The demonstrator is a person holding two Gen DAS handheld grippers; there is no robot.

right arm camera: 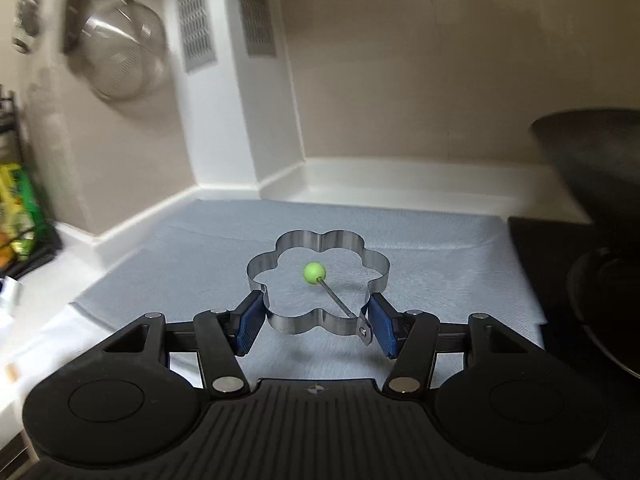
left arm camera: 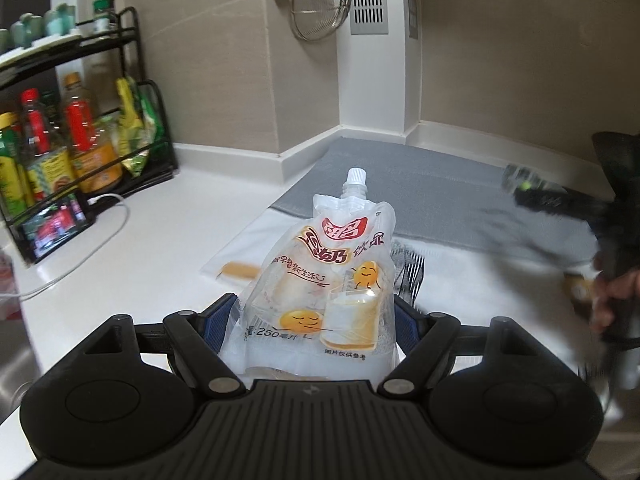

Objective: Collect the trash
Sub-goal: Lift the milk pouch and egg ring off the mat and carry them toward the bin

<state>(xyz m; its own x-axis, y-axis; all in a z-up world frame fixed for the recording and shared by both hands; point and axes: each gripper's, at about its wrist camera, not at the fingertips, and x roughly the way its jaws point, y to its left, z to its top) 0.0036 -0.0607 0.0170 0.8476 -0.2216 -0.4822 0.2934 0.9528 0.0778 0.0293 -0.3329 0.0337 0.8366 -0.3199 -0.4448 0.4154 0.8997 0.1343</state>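
Countertop [left arm camera: 152, 248] stretches white ahead of both your grippers, with a grey mat [right arm camera: 400, 240] spread over its far part against the wall. Beyond your left gripper's jaws and off to their left stands a black wire rack [left arm camera: 132, 92] packed with bottles and packets, a white cable [left arm camera: 100, 236] trailing from its foot. High above those jaws a metal strainer [left arm camera: 320, 4] hangs on the wall.

To the right of your right gripper's jaws you have a dark pan [right arm camera: 596, 184], only partly in view.

Your left gripper [left arm camera: 316, 320] pinches a clear drink pouch [left arm camera: 320, 280], the task's trash: the blue pads press on its two side edges near the bottom, and the pouch stands upright between the jaws, white cap [left arm camera: 357, 176] at the top, pointing away from you. It looks drained, with printed cartoon faces and a glass on its front. Just past the jaws, behind the pouch, a flat clear wrapper [left arm camera: 228, 264] with an orange strip lies on the counter.

Your right gripper [right arm camera: 316, 320] clamps a flower-shaped steel ring mould [right arm camera: 320, 240] by its near lobe, one pad on each side. The rest of the ring reaches forward beyond the jaws over the mat. Its thin wire handle, tipped with a green ball [right arm camera: 314, 272], slants from the right pad to the ring's middle.
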